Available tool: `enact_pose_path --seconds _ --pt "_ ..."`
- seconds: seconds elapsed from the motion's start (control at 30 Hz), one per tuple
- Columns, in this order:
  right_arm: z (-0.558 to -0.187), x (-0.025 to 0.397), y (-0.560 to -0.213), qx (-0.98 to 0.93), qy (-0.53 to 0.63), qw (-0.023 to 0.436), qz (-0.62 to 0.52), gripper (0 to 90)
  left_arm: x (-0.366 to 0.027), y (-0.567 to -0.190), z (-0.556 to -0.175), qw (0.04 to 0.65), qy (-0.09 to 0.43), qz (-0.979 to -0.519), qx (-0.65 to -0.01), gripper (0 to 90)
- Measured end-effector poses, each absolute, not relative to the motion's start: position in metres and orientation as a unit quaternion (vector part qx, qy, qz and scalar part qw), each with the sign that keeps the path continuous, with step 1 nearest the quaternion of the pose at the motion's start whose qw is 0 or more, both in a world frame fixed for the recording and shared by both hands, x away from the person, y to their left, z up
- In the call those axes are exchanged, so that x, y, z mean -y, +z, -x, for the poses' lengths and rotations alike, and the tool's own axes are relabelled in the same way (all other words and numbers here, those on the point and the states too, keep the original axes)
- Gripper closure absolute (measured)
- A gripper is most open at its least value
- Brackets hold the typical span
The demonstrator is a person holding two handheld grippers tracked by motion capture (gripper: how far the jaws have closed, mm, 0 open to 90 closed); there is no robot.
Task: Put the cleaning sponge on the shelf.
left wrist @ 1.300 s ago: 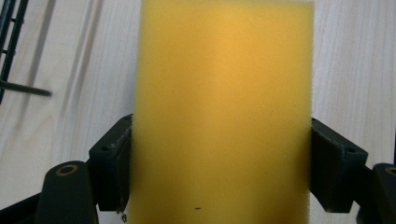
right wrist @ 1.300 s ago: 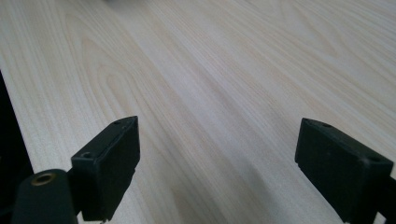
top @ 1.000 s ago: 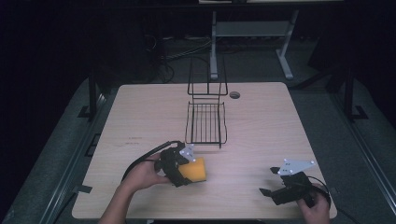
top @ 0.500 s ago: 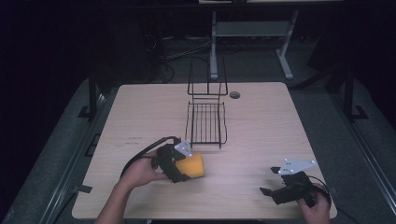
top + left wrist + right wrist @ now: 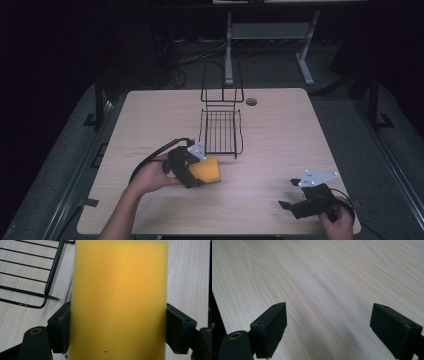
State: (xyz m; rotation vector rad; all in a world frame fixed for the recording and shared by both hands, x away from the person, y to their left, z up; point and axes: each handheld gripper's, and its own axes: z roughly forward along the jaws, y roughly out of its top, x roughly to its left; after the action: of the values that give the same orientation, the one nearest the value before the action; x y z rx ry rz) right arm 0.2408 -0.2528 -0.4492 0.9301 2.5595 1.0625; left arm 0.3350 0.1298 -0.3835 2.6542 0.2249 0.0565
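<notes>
Left gripper (image 5: pixel 192 170) jaws pinch a porous yellow sponge (image 5: pixel 207 171), a rectangular foam block, just off the black wire rack (image 5: pixel 221 131). Right gripper (image 5: pixel 305 206) jaws wide apart, empty, over pale wood-grain tabletop (image 5: pixel 280 130).

counter: we see a light wood top (image 5: pixel 280 130), grain plain in the right gripper view (image 5: pixel 317 277)
cable hole: round, dark (image 5: pixel 251 101), we put it near the far edge, just right of the rack
wire rack: black (image 5: pixel 221 131), flat grid lying on the counter with a tall upright loop at its far end
floor: we see grey carpet (image 5: pixel 350 105)
metal frame: pale legs (image 5: pixel 305 60) beyond the counter, dark cables beside
</notes>
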Motion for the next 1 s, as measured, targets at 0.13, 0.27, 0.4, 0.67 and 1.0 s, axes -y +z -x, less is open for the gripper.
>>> enact_pose_path --seconds 0.13,0.27,0.4,0.67,1.0 --pt "-0.240 0.254 -0.449 -0.869 0.362 0.111 -0.318 13.7 -0.130 -0.377 -0.339 0.235 0.024 -0.968 -0.081 21.8" --pt "-0.240 0.254 -0.450 -0.869 0.362 0.110 -0.320 13.7 -0.130 -0.371 -0.342 0.239 0.024 -0.967 -0.079 21.8" --pt "-0.241 0.254 -0.451 -0.872 0.356 0.109 -0.319 13.7 -0.129 -0.367 -0.344 0.238 0.026 -0.968 -0.079 21.8" --pt "-0.242 0.254 -0.451 -0.871 0.358 0.108 -0.319 13.7 -0.127 -0.365 -0.348 0.237 0.025 -0.968 -0.080 21.7" --pt "-0.242 0.256 -0.451 -0.870 0.358 0.108 -0.321 13.7 -0.127 -0.358 -0.359 0.243 0.022 -0.966 -0.086 21.7"
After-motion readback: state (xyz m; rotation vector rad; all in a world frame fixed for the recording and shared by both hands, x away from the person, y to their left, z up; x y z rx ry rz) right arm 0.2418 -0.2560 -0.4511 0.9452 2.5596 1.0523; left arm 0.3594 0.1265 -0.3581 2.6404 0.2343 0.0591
